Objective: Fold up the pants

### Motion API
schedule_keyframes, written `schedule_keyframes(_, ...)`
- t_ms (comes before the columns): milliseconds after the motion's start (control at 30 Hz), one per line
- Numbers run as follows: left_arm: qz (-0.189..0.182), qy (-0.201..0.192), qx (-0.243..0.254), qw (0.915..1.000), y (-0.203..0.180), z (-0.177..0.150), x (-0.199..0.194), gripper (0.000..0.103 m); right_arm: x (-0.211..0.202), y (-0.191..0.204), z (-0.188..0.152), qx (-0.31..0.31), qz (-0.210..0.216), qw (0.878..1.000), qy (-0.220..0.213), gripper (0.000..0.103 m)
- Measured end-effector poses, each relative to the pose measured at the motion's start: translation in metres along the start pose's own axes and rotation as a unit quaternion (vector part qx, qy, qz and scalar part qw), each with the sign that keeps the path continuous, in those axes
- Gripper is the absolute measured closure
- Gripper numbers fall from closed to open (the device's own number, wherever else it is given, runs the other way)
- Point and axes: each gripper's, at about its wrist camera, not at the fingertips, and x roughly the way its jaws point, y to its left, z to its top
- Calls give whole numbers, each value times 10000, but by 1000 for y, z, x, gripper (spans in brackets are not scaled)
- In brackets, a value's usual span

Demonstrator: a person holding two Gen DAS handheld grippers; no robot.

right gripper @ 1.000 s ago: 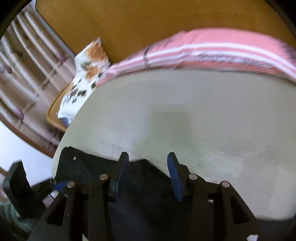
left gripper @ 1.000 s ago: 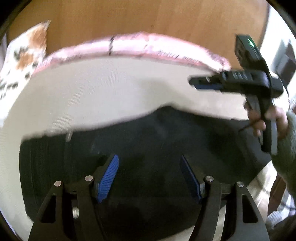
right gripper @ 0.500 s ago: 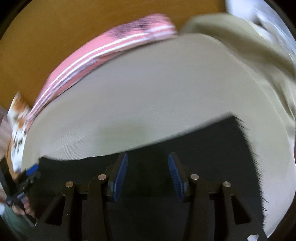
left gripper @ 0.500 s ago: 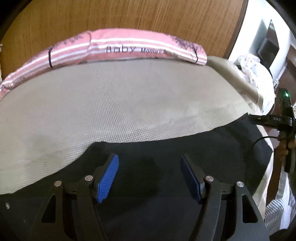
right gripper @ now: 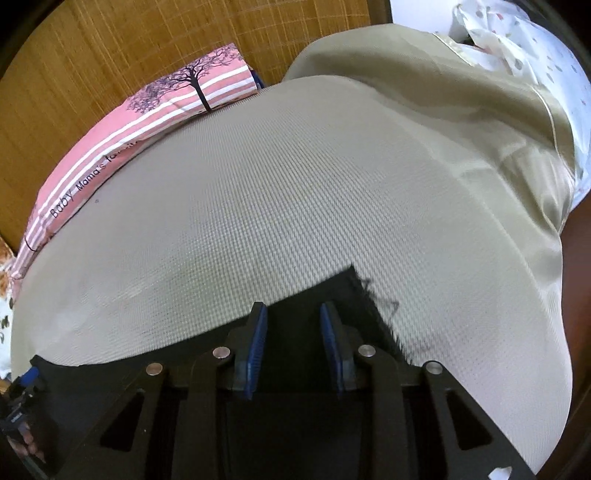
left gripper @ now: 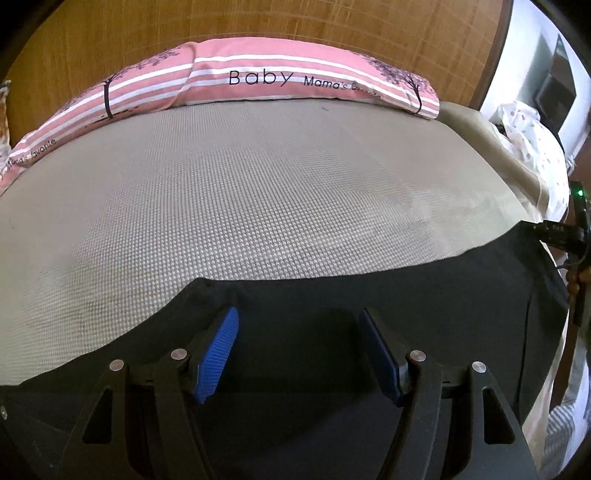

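The only legible writing is on the pink striped pillow (left gripper: 280, 79) lying along the head of the bed: "Baby" in large letters, followed by "Mama's" and a further word cut off by a fold; the right wrist view shows "Baby Mama's" again, with a following word that probably reads "favorite". The pillow also carries printed dark trees and lies against a wooden headboard (left gripper: 258, 22). The bed (left gripper: 258, 184) is covered with a grey-beige woven mat; no container is in view. The pants (left gripper: 295, 306), of black fabric, lie flat on the near part of the bed and extend to its right side, where a frayed hem (right gripper: 373, 306) with loose threads rests on the mat. The left claw (left gripper: 299, 349) is spread wide above the black fabric, with nothing between its blue pads (left gripper: 216, 356) and no visible contact. The right claw (right gripper: 293, 339) stands over the pants near the frayed hem; its jaws have just been closing and now stand narrow but apart, with fabric beneath them rather than pinched. A white spotted cloth (right gripper: 524, 44) lies past the far right corner of the bed. The right claw's handle and a green lamp appear at the right edge of the left wrist view.
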Motion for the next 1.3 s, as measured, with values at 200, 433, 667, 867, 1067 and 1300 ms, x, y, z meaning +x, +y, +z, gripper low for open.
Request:
schedule_keyframes(200, 51, 9, -43, 10000, -3, 2, -12, 34, -18, 9, -8, 38, 50, 9999, -85, 71)
schedule_keyframes(433, 244, 151, 138, 9995, 0, -41, -44, 34, -56, 71, -59, -512, 977, 9939, -76, 60)
schedule_keyframes(667, 757, 187, -242, 9967, 26, -100, -68, 34, -45, 159, -105, -1398, 1867, 9718, 354, 60)
schedule_keyframes(867, 1005, -34, -677, 9926, 61, -140, -96, 34, -13, 180, -113, -1504, 1882, 9683, 665, 60)
schedule_keyframes(1067, 1124, -181, -776, 9905, 78, -158, -109, 34, -21, 134, -98, -965, 1225, 9869, 412, 59)
schedule_keyframes(1300, 1341, -162, -574, 9892, 73, -159, -113, 34, -52, 39, -84, -64, 529, 9984, 212, 55)
